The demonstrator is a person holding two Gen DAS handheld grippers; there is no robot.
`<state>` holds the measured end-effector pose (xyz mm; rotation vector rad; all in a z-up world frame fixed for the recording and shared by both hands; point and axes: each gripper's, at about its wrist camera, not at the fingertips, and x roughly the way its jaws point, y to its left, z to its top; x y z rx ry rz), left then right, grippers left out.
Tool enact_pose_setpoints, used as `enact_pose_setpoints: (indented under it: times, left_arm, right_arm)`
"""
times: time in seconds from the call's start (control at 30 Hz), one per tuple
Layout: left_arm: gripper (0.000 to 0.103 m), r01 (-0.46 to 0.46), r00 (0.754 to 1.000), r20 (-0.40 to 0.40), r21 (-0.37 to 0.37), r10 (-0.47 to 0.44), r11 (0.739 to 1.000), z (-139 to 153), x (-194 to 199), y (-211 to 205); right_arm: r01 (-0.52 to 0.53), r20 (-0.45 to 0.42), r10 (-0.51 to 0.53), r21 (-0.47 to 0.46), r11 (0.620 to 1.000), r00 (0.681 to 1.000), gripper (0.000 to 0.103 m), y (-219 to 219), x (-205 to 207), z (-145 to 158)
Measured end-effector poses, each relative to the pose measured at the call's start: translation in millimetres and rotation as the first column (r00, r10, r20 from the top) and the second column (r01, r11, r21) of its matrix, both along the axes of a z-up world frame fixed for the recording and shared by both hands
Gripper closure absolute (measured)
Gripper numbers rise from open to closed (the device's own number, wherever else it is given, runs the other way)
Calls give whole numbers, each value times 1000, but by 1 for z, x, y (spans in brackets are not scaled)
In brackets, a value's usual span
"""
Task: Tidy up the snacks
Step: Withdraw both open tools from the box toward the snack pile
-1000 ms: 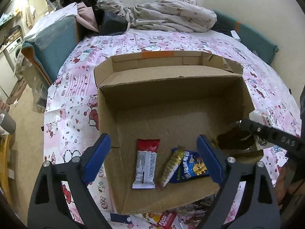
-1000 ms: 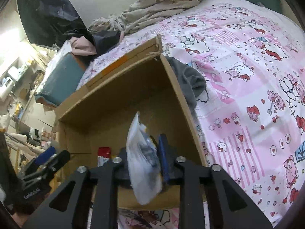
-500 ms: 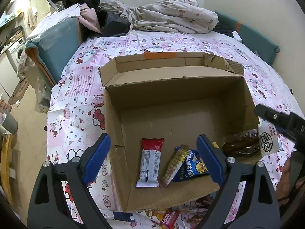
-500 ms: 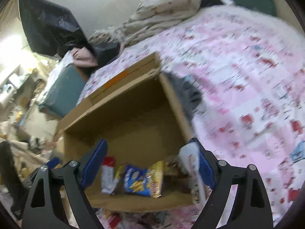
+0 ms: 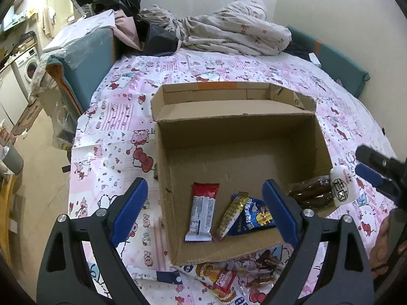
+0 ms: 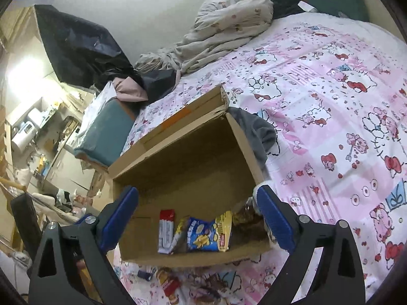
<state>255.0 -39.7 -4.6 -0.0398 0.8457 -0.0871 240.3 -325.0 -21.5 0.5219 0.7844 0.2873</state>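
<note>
An open cardboard box lies on the pink patterned bedsheet. Inside it are a red-and-white bar, a gold stick pack, a blue snack bag and a brown clear-wrapped snack with a white label leaning on the right wall. The box also shows in the right wrist view. My left gripper is open and empty above the box's front. My right gripper is open and empty, just outside the box's right front corner; it shows at the right edge of the left wrist view.
Several loose snack packs lie on the sheet in front of the box. A crumpled blanket lies at the far end of the bed. A grey cloth lies against the box's right side. The bed edge drops to the floor at left.
My right gripper opened and let go of the white-labelled snack, which now lies in the box's right corner, then drew back. My left gripper rose slightly and stayed open.
</note>
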Motion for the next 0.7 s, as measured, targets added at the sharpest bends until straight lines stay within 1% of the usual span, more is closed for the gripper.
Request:
enact_pose_setpoints:
  times: [0.13, 0.27, 0.47, 0.57, 0.7]
  left_arm:
    - [13, -21, 1000, 6, -9, 21, 1000, 5, -12, 9]
    - [13, -47, 999, -16, -33, 47, 998, 3, -23, 21]
    - [13, -76, 997, -32, -44, 75, 996, 2, -42, 33]
    - [13, -89, 995, -42, -44, 87, 995, 1, -50, 37]
    - [13, -96, 993, -74, -34, 93, 995, -6, -61, 40]
  right_arm:
    - [-9, 2, 9, -28, 1000, 1000, 6, 2, -12, 3]
    - [-11, -20, 11, -40, 999, 1000, 6, 4, -26, 0]
    - [-39, -42, 36, -77, 996, 998, 6, 12, -48, -3]
    - [-57, -64, 52, -89, 994, 997, 6, 17, -58, -7]
    - [-81, -95, 72, -101, 992, 993, 6, 23, -70, -15]
